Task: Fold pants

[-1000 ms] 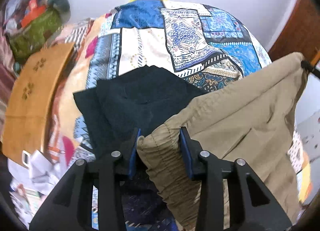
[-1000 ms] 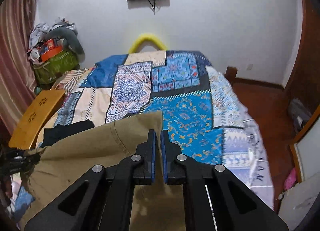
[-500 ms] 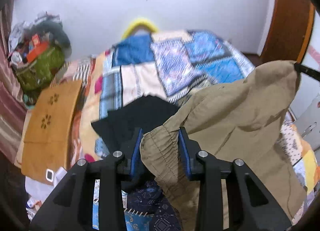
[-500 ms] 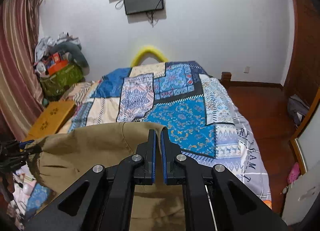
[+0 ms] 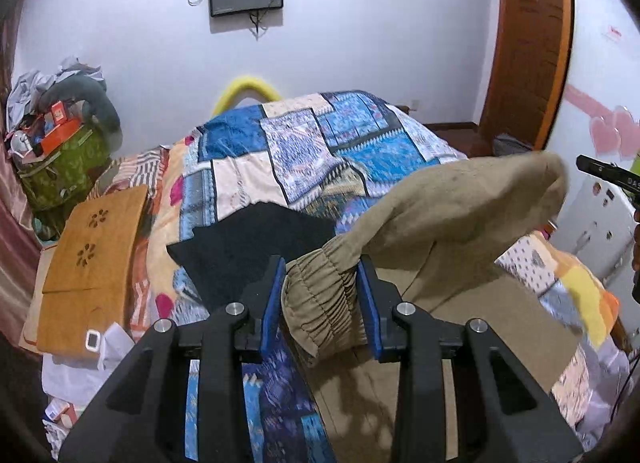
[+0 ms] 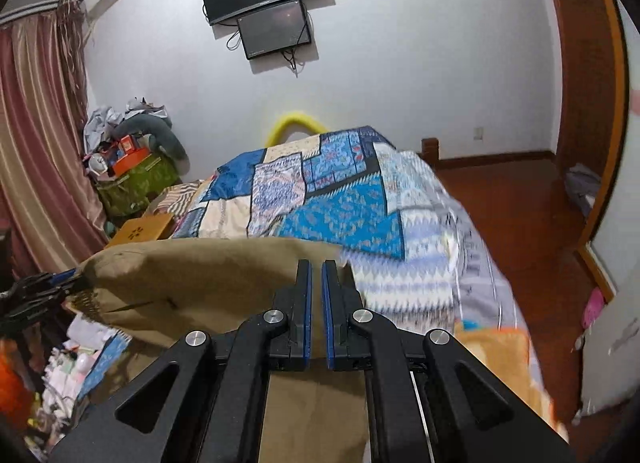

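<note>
The khaki pants [image 5: 452, 219] hang lifted above the bed, stretched between both grippers. My left gripper [image 5: 322, 283] is shut on the bunched elastic waistband at one end. My right gripper [image 6: 316, 283] is shut on the other end of the pants [image 6: 208, 283]; its tip shows at the far right of the left wrist view [image 5: 600, 171]. The left gripper shows at the left edge of the right wrist view [image 6: 48, 287]. The rest of the fabric drops below both grippers.
A folded black garment [image 5: 256, 247] lies on the patchwork bedspread [image 5: 304, 151]. A wooden lap tray [image 5: 92, 259] leans at the bed's left side. A pile of bags and clothes [image 5: 60, 143] sits at far left. Wooden floor [image 6: 520, 215] and door lie to the right.
Both grippers have risen with the pants; the wall screens have come into view and the bed sits lower. The grips are unchanged.
</note>
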`<move>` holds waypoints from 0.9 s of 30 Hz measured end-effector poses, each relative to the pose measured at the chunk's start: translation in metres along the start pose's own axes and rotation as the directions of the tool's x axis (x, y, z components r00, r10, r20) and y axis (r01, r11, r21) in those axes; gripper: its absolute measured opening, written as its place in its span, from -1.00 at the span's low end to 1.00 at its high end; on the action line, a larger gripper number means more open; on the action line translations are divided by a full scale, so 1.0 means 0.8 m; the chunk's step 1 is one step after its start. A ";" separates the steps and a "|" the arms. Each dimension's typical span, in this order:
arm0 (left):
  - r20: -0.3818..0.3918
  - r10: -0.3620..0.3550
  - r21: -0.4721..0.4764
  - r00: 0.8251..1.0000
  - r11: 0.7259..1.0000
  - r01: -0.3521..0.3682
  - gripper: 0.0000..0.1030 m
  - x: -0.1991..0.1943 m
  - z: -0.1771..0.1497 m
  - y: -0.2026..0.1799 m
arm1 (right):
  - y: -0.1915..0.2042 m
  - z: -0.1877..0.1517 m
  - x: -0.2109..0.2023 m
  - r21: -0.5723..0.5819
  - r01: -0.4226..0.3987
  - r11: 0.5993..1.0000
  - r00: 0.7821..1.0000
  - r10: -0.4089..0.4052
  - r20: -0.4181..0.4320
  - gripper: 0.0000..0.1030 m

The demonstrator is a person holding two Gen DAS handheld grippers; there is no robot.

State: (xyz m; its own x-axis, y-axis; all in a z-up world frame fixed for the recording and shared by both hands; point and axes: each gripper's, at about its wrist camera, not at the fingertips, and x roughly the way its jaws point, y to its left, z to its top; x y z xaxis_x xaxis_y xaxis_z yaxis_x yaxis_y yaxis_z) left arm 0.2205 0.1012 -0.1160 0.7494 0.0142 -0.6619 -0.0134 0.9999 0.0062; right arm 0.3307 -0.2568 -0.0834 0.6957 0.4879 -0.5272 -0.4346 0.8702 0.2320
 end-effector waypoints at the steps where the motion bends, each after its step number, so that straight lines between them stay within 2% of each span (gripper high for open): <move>1: -0.007 -0.017 -0.011 1.000 1.000 0.017 -0.32 -0.001 -0.009 -0.002 | 0.000 -0.009 -0.006 0.004 0.002 1.000 1.000 -0.002 -0.003 -0.91; 3: -0.024 -0.047 -0.022 0.999 0.999 0.046 -0.32 -0.002 -0.025 -0.006 | 0.000 -0.028 -0.015 0.007 0.011 1.000 1.000 -0.011 -0.011 -0.92; 9: -0.066 -0.043 -0.002 0.997 0.999 0.043 -0.31 -0.004 -0.077 -0.019 | 0.001 -0.076 -0.019 0.036 -0.008 0.999 0.996 0.011 -0.088 -0.91; 14: -0.081 -0.023 0.041 0.996 0.999 0.027 -0.31 -0.014 -0.111 -0.026 | 0.010 -0.097 -0.005 -0.001 -0.029 1.000 0.988 0.029 -0.154 -0.91; 16: -0.085 -0.006 0.059 0.996 0.998 0.011 -0.31 -0.014 -0.116 -0.028 | 0.010 -0.105 -0.002 -0.016 -0.025 1.000 0.984 0.022 -0.174 -0.74; 18: -0.084 -0.003 0.063 0.996 0.998 0.008 -0.31 -0.014 -0.117 -0.029 | 0.006 -0.109 0.010 -0.020 -0.023 1.000 0.980 0.019 -0.200 -0.09; 20: -0.079 0.003 0.060 0.997 0.998 0.002 -0.31 -0.014 -0.118 -0.030 | 0.004 -0.112 0.019 -0.026 -0.014 1.000 0.979 0.008 -0.203 0.14; 24: -0.080 0.012 0.063 0.997 0.998 -0.007 -0.30 -0.011 -0.120 -0.030 | -0.006 -0.114 0.055 -0.037 -0.019 0.999 0.964 0.008 -0.265 0.14; 27: -0.091 0.015 0.065 0.996 0.998 -0.009 -0.30 -0.005 -0.120 -0.027 | -0.018 -0.114 0.080 0.004 -0.061 0.998 0.949 0.060 -0.308 0.14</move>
State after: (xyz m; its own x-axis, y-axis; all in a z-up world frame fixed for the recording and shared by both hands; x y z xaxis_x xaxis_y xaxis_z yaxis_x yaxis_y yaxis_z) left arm 0.1541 0.0795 -0.1858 0.6860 0.0284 -0.7271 0.0230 0.9979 0.0606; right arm 0.3291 -0.2440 -0.1952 0.4583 0.4943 -0.7387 -0.4743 0.8389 0.2670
